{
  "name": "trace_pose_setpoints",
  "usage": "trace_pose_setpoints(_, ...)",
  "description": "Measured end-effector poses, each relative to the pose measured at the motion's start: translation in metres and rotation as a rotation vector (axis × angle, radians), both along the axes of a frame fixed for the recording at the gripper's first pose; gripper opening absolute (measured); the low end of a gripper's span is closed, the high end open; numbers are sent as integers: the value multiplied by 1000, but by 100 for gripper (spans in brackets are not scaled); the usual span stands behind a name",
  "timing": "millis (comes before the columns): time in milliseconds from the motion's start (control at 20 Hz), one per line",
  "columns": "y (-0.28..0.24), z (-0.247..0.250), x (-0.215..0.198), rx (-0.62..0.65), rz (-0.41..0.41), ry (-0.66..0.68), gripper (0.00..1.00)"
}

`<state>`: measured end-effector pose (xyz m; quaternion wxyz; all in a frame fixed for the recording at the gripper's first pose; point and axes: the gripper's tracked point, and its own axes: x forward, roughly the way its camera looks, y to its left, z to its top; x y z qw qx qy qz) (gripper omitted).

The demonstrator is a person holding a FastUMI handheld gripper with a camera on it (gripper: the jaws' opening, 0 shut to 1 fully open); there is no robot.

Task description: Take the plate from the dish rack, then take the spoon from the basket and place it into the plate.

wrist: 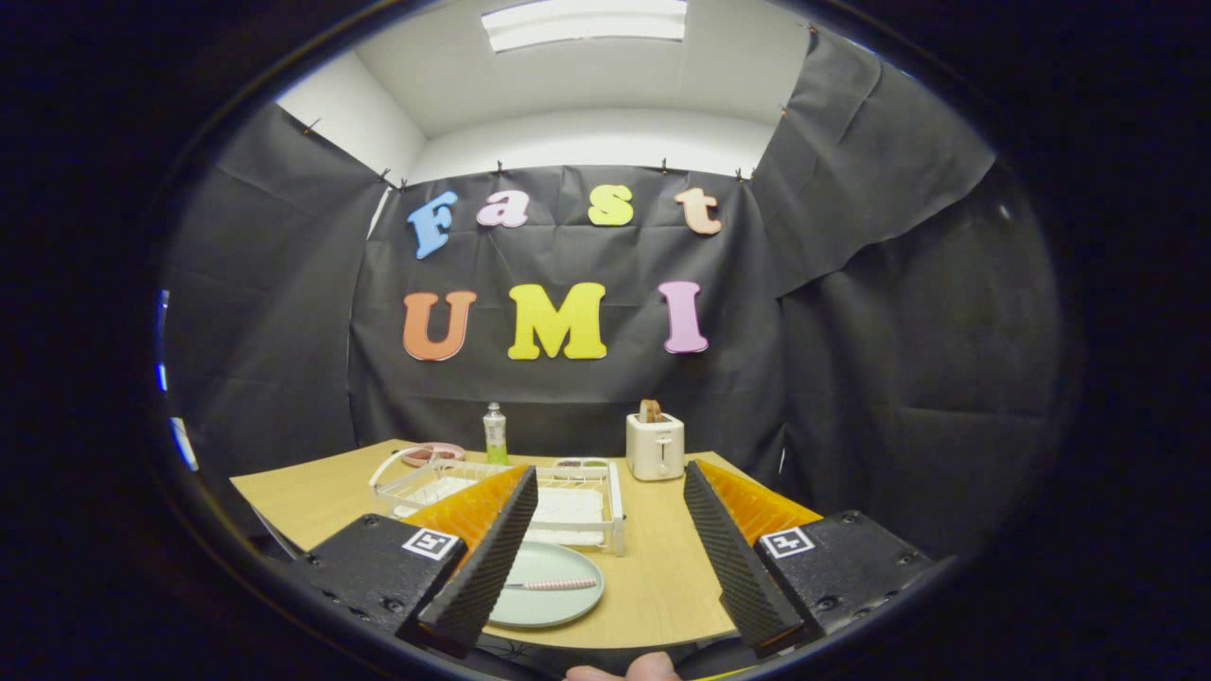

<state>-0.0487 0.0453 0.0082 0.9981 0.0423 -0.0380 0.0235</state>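
gripper (605,558): fingers spread wide, holding nothing, raised over near edge of bench (662,586)
plate (553,591): flat on bench, out of dish rack (568,501), just ahead of left finger, partly hidden behind it
spoon (558,584): lying across plate, handle pointing toward right finger
dish rack: just beyond plate, looks empty of plates
basket: cannot tell which item
background: bottle (494,433), toaster (655,445) near far edge
progress: both steps look done; nothing left apart from backing off
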Motion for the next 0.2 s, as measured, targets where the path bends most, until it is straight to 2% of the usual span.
trace_pose_setpoints(200,3,-1,-1,-13,4,0,100)
